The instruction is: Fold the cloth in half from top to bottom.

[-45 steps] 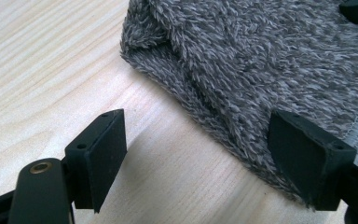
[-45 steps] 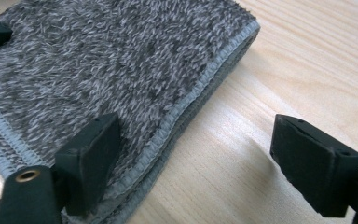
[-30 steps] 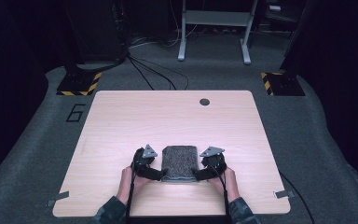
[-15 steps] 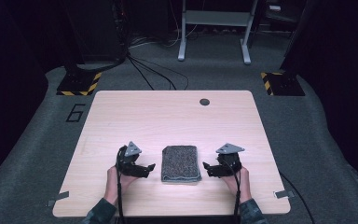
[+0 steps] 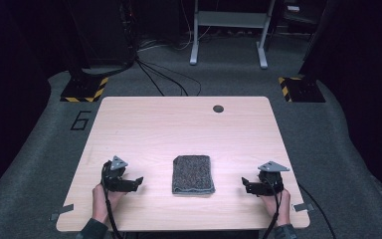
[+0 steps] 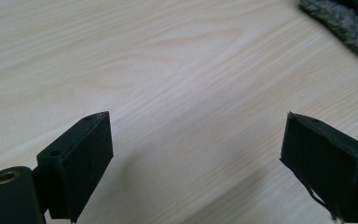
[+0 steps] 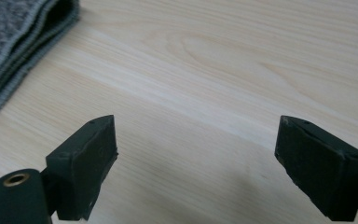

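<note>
The folded grey towel lies in the lower middle of the high view, on the near half of the table, squared up with its long sides running away from me. I read its stacked, hemmed layers in the upper left of the right gripper view as a finished fold, which would explain why nothing is touching it.

My left gripper sits at the lower left of the high view and my right gripper at the lower right, each well apart from the cloth and pointing inward at it. Both have their jaws spread wide with nothing but bare wood between them; in the left gripper view a corner of the towel shows in the upper right, clear of the pads. I take this as a stand-off posture: hands parked to either side so the cloth is left undisturbed.

For room, the far half of the table is bare except for a small dark cable hole near the back edge. The near edge runs just below my hands, so any sweep should go forward or inward, not back. The right hand sits near the table's right edge.
</note>
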Action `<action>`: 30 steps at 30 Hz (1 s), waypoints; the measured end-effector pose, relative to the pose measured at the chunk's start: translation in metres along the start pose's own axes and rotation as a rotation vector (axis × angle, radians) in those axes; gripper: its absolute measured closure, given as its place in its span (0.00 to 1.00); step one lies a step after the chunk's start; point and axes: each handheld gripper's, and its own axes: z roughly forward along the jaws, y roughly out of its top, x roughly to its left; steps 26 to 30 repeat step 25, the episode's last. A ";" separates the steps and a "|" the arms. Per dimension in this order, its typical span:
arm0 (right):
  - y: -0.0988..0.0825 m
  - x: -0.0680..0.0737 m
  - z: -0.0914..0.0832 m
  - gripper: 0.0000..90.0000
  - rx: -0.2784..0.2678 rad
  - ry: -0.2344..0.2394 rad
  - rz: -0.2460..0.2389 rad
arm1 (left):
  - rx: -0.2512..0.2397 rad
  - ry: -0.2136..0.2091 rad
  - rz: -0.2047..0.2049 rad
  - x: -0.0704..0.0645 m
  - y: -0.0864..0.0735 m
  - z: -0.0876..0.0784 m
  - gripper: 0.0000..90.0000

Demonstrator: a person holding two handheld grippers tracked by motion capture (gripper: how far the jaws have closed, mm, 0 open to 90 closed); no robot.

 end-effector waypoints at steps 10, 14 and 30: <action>-0.020 -0.016 -0.002 0.14 0.017 -0.051 0.042 | -0.020 0.063 -0.042 0.013 -0.018 -0.004 0.09; -0.026 -0.018 0.000 0.15 0.014 -0.062 0.031 | -0.039 0.080 -0.025 0.011 -0.022 -0.004 0.09; -0.027 -0.021 -0.001 0.15 0.017 -0.057 0.058 | -0.035 0.091 -0.035 0.011 -0.021 -0.003 0.09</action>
